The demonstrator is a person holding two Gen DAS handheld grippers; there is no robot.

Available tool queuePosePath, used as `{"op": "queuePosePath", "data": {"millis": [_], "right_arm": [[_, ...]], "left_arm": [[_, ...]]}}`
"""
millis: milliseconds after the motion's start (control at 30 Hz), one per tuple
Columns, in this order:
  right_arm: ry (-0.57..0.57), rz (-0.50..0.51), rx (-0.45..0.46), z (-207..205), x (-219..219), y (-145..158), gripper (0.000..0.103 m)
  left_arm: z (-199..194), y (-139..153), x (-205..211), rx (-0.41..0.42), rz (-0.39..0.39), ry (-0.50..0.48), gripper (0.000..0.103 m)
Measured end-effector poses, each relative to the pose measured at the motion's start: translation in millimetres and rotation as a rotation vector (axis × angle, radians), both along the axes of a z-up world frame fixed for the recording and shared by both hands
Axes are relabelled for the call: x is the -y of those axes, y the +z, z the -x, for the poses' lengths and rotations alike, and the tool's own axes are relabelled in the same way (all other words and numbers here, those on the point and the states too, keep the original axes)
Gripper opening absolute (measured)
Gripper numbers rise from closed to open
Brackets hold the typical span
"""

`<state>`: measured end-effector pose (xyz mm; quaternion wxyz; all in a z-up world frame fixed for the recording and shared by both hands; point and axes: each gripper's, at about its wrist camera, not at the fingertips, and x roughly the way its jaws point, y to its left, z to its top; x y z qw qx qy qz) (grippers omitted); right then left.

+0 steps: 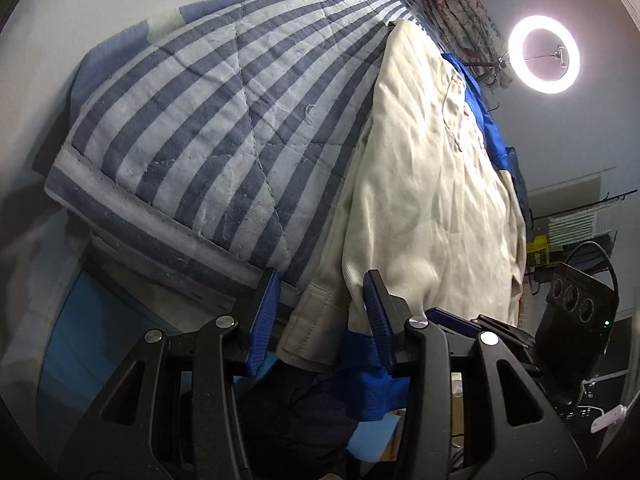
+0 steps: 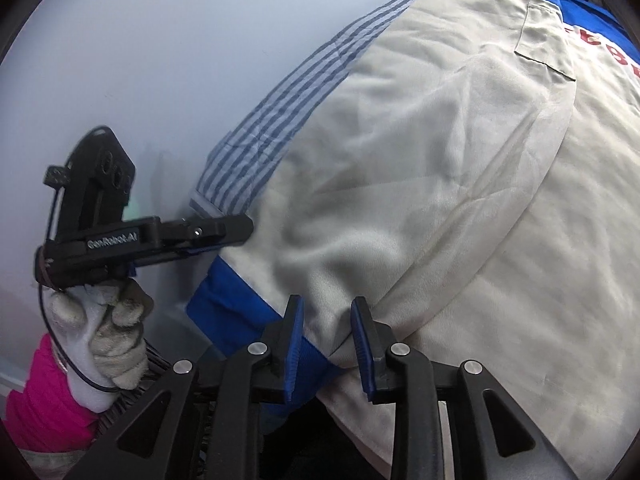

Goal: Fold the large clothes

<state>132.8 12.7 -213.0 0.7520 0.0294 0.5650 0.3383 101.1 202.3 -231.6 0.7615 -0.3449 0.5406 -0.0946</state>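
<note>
Lying on the striped quilt (image 1: 208, 120) of a bed, the cream jacket (image 1: 424, 184) runs lengthwise from about 6 o'clock up to 12 o'clock in the left wrist view. The left tool (image 1: 320, 312) sits at the near hem, jaws partly open, with the cream edge and blue trim (image 1: 368, 384) between them but not pinched. The right tool (image 2: 326, 340) is likewise part open over the same hem, its jaws astride the cloth. Both sit close; the gloved hand (image 2: 104, 344) carries the left one at 9 o'clock.
</note>
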Motion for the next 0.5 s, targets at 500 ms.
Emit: {"op": "queuePosePath", "data": {"millis": [500], "right_arm": [[-0.02,-0.004,-0.023,-7.7,-2.8,-17.9,0.028]], "left_arm": [[-2.0,0.3,6.1,0.007,0.035,-0.001,0.043]]}}
